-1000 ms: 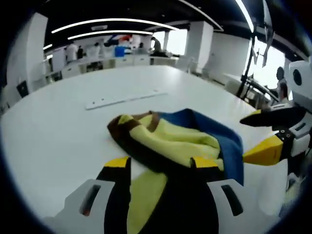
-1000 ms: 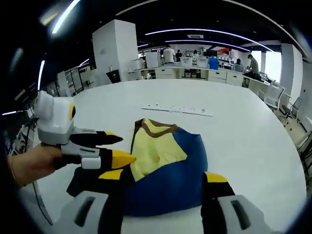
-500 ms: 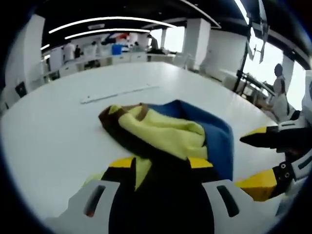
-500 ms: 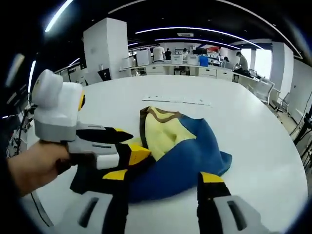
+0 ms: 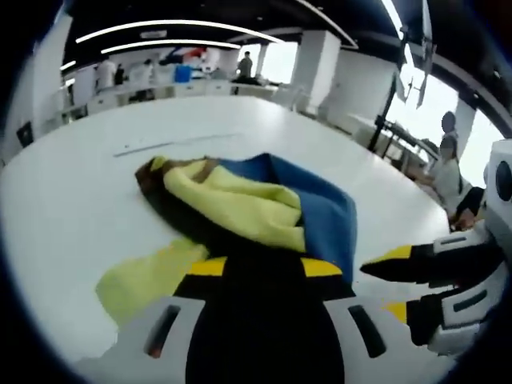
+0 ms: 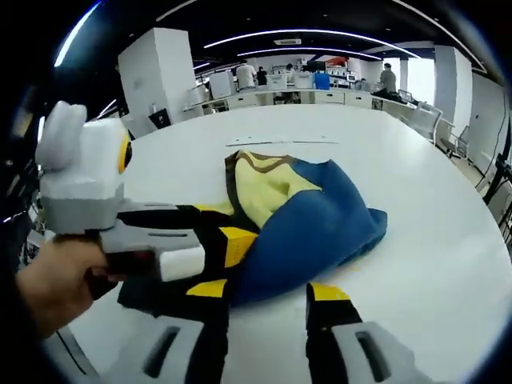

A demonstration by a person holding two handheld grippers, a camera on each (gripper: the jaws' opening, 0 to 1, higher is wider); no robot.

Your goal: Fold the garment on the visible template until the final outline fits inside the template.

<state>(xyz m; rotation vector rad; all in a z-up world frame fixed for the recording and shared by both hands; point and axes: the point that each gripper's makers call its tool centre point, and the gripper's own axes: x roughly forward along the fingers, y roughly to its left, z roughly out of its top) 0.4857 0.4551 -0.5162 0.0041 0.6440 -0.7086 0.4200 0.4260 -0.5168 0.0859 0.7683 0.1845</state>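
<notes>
The garment point(image 5: 256, 204) lies bunched on the white table point(image 5: 56, 200), with yellow, blue and brown folds and a loose yellow flap toward me. Its black part fills the gap between the jaws of my left gripper point(image 5: 264, 268), which stand apart. In the right gripper view the garment point(image 6: 312, 220) shows mostly blue, and its near edge reaches in between the parted jaws of my right gripper point(image 6: 269, 290). The left gripper point(image 6: 220, 232) comes in from the left over the black cloth. The right gripper point(image 5: 396, 280) enters the left gripper view low at the right, beside the blue fold.
A thin pale strip point(image 5: 172, 144) lies on the table beyond the garment; it is also visible as the strip point(image 6: 280, 142). A hand point(image 6: 48, 284) holds the left gripper. Desks and people stand far behind, and a seated person point(image 5: 448, 172) is off the table's right side.
Both grippers have come closer to the garment and each pair of jaws has narrowed. A yellow flap now lies spread on the table at the left gripper's side.
</notes>
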